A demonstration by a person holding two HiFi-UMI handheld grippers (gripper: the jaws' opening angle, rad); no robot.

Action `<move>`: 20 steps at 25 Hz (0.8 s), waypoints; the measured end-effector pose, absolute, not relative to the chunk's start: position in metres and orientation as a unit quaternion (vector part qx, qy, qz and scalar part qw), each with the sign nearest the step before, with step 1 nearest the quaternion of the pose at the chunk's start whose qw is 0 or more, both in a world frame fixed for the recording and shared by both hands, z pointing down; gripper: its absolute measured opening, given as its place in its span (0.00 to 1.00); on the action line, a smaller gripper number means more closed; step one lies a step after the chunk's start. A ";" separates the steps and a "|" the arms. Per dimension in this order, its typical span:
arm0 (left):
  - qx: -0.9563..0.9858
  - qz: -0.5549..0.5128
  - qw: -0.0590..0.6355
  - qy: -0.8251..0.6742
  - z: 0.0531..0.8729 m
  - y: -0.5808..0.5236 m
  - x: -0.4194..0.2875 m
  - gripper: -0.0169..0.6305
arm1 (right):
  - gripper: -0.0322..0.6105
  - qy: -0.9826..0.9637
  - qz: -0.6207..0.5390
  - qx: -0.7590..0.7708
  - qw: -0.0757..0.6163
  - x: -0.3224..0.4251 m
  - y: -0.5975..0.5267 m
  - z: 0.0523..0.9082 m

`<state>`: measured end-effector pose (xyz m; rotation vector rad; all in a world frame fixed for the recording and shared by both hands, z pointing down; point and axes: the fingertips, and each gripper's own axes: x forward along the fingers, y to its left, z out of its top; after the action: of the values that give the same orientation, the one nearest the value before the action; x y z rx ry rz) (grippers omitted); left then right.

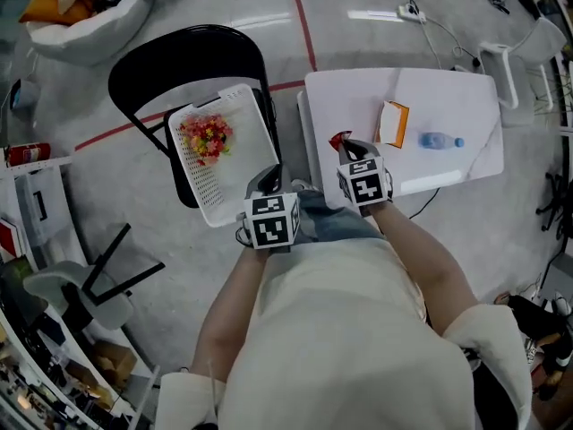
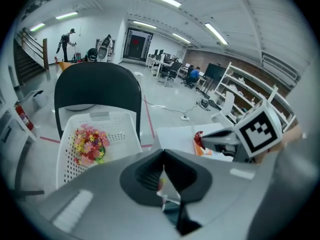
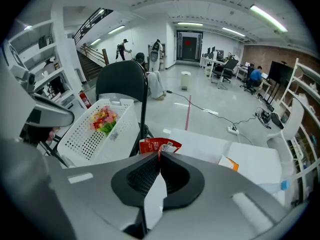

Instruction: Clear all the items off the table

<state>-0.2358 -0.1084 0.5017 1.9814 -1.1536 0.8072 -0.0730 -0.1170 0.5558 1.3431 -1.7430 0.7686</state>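
My right gripper (image 1: 347, 146) is shut on a red snack packet (image 3: 159, 145), which it holds above the near left corner of the white table (image 1: 448, 97). An orange box (image 1: 394, 124) and a small water bottle (image 1: 439, 140) lie on the table, to the right of the packet. A white perforated basket (image 1: 264, 124) rests on a black chair (image 1: 179, 47) left of the table, with a bunch of artificial flowers (image 1: 207, 137) inside. My left gripper (image 1: 267, 179) hovers by the basket's near right corner; its jaws meet with nothing between them (image 2: 162, 155).
A red line (image 1: 304, 25) runs across the floor behind the chair. A power strip with cables (image 1: 412, 12) lies beyond the table, and a white chair (image 1: 510, 56) stands at its far right. A fire extinguisher (image 1: 27, 153) and shelving stand at the left.
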 end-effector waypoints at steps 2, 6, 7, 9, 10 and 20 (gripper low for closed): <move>0.759 0.306 0.348 -0.457 0.498 -0.111 -0.247 0.04 | 0.07 -0.698 0.296 0.516 0.398 -0.085 -0.121 0.551; 0.747 0.300 0.351 -0.479 0.495 -0.112 -0.269 0.04 | 0.06 -0.719 0.282 0.492 0.401 -0.113 -0.131 0.543; 0.744 0.299 0.350 -0.484 0.495 -0.112 -0.274 0.04 | 0.06 -0.724 0.278 0.486 0.402 -0.120 -0.133 0.542; 0.739 0.295 0.351 -0.494 0.493 -0.111 -0.283 0.04 | 0.07 -0.737 0.264 0.471 0.406 -0.137 -0.137 0.540; 0.735 0.293 0.352 -0.500 0.492 -0.111 -0.288 0.04 | 0.06 -0.744 0.258 0.462 0.408 -0.145 -0.138 0.539; 0.687 0.257 0.373 -0.568 0.486 -0.099 -0.344 0.04 | 0.07 -0.800 0.222 0.383 0.406 -0.236 -0.148 0.528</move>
<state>-0.3443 -0.0995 0.4864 1.7606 -1.4538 0.6579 -0.2357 -0.1482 0.5278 0.9660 -2.0179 0.5597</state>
